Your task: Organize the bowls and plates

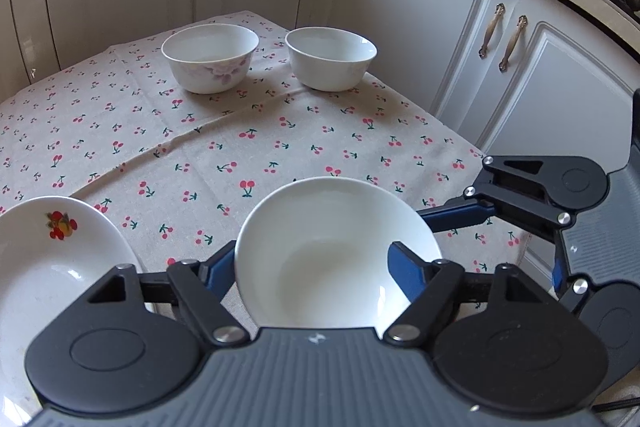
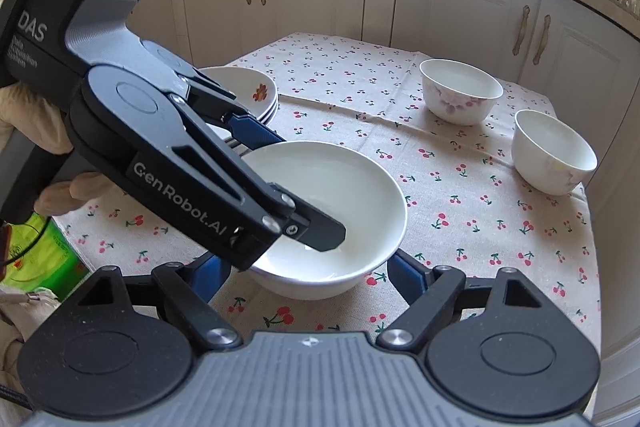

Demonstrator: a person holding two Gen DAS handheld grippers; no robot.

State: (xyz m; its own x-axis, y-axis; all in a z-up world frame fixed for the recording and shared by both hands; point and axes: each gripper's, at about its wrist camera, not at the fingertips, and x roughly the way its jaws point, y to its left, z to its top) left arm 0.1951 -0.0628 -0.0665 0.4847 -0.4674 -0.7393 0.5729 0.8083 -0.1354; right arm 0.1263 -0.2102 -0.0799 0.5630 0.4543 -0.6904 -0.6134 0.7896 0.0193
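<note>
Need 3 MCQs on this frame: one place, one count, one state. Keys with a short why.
1. The plates lie: A) left of the dish B) inside the dish C) on the counter
2. Deep bowls on the cloth: A) one B) two C) four
3. The left gripper is: A) shut on a plate B) open, straddling the dish rim C) shut, empty

Key: 1 A, the stack sits at the dish's left; 2 B, two stand at the far side; 3 B, one finger inside, one outside, gaps showing.

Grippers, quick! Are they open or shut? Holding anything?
Left gripper: open around the dish rim, not gripping it.
Right gripper: open, holding nothing.
</note>
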